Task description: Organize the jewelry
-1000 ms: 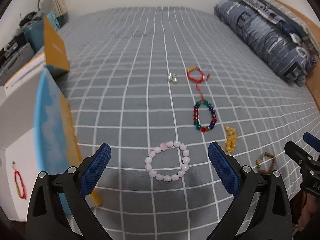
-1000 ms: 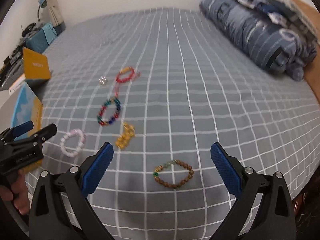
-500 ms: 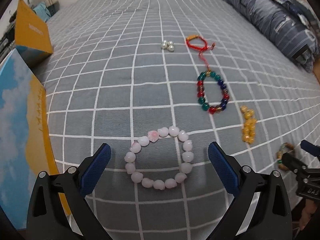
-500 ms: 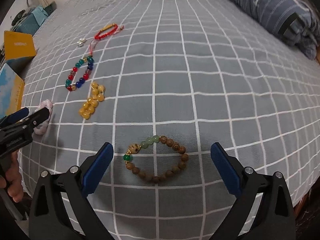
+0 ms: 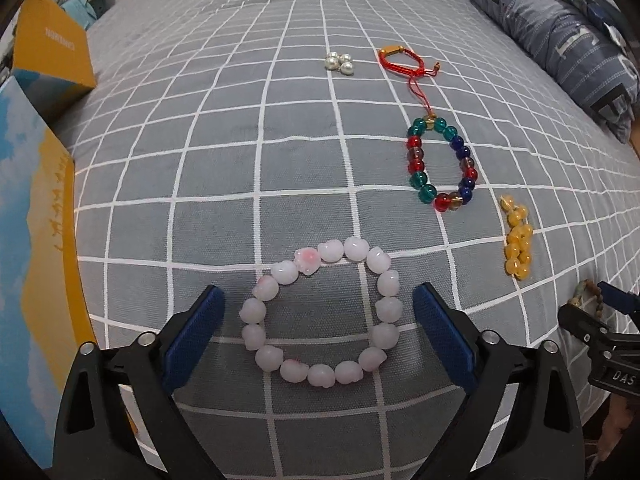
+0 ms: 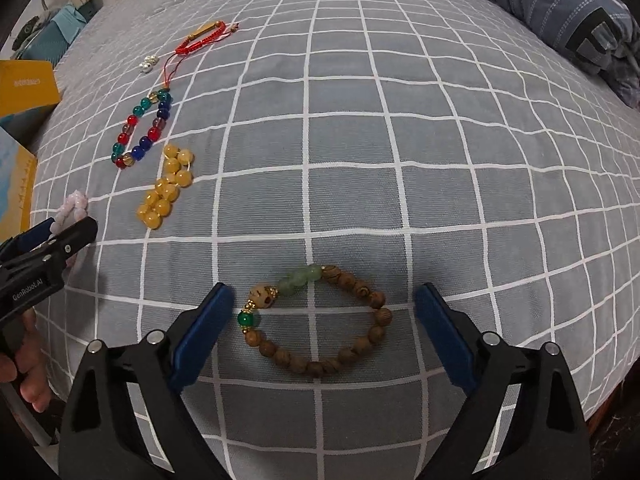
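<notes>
On the grey checked bedspread a pale pink bead bracelet (image 5: 376, 260) lies between the blue pads of my left gripper (image 5: 318, 320), whose jaws are closing without touching it. My right gripper (image 6: 324, 322) straddles a brown wooden bead bracelet (image 6: 362, 288) with green beads; its jaws are closing too, pads clear of the beads. Further off lie a yellow bead bracelet (image 5: 518, 240), a multicoloured glass bead bracelet (image 5: 440, 164), a red cord bracelet (image 5: 400, 58) and a cluster of pearl beads (image 5: 340, 62). At the right edge of the left wrist view the right gripper shows.
A yellow and blue box lid (image 5: 36, 264) leans at the bed's left edge, with a yellow box (image 5: 50, 52) behind it. A folded blue duvet (image 5: 552, 28) lies at the far right. A hand (image 6: 24, 364) holds the left gripper at the bed's near edge.
Both grippers have dropped towards the bed and tipped downward, so each bracelet now sits between its pads. The jaws have narrowed slightly.
</notes>
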Available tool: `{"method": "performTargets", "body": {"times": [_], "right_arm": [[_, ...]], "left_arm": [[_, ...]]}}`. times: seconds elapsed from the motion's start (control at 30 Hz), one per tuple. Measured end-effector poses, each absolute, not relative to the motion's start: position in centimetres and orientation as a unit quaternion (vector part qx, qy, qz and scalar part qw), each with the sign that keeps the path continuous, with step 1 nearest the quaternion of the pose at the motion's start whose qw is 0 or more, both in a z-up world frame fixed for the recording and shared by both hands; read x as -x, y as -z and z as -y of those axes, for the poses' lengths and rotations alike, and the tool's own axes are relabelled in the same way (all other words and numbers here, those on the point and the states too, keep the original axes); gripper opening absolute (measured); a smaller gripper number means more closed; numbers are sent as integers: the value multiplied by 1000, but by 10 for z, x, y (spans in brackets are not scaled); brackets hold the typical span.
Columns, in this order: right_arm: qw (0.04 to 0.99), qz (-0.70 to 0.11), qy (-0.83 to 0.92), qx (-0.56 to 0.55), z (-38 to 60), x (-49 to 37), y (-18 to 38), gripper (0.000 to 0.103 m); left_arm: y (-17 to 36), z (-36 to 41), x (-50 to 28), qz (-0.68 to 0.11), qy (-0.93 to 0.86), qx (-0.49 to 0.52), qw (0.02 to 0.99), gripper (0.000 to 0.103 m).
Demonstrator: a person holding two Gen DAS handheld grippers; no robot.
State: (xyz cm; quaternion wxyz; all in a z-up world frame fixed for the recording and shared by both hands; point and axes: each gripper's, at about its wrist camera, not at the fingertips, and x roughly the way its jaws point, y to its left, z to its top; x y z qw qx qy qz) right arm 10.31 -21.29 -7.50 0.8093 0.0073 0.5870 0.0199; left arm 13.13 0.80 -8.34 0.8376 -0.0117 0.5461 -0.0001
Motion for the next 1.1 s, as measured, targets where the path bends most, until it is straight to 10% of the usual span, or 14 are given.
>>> {"method": "performTargets", "body": {"times": [0.27,0.43,0.53,1.1], "right_arm": [[803,-596,1,-7,216,-107,75,67],[800,-599,3,-5,214,-107,72,41],[803,-597,1,1,210,-106,65,11],[822,-569,5,-16,203,-94,39,11]], "left_arm": [[78,-3,-128,-552,12,7,834,52],[74,-3,-126,-552,16,7,834,10],[70,-6,-125,-547,21,9,837,10],[55,-9,-120,-526,16,16,850,10]]}}
